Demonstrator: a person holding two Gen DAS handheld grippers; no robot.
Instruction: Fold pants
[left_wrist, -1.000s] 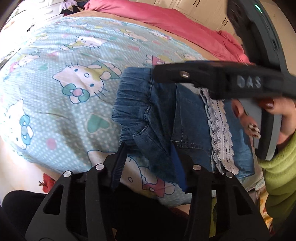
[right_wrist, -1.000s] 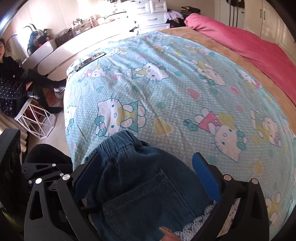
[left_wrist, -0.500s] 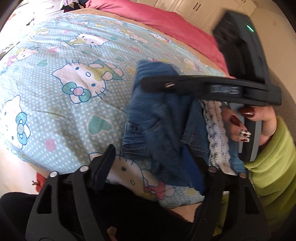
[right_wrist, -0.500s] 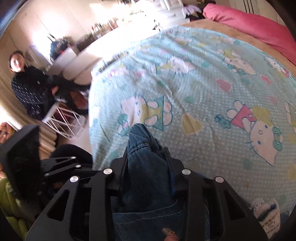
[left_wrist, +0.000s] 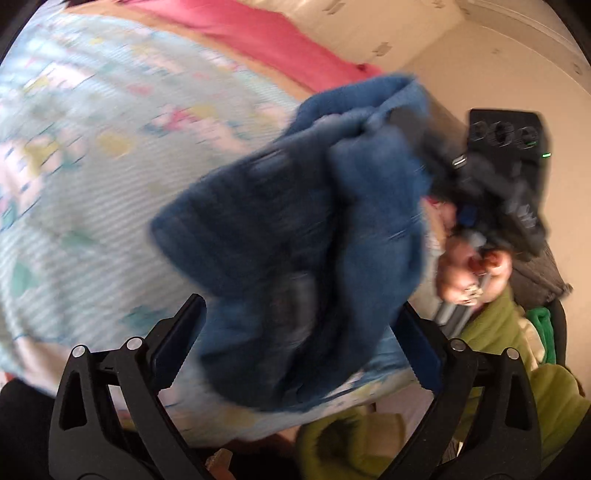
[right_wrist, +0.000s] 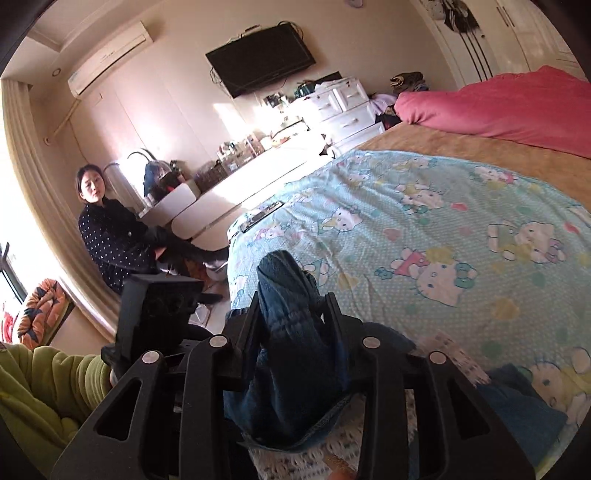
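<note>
Lifted off the cartoon-print blue bedspread (right_wrist: 461, 229), your small blue denim pants (left_wrist: 295, 229) hang bunched from the clenched right gripper (right_wrist: 295, 314), directly ahead of your spread-fingered, empty left gripper (left_wrist: 295, 343).

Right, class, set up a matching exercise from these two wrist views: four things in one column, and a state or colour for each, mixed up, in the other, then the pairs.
Things:
1. left gripper
2. right gripper
3. pants
4. duvet

States or colours:
A. shut on denim
B. pink, bunched at the far end of the bed
C. open, nothing pinched
D. blue denim, lifted off the sheet

Pairs: 1-C, 2-A, 3-D, 4-B
</note>
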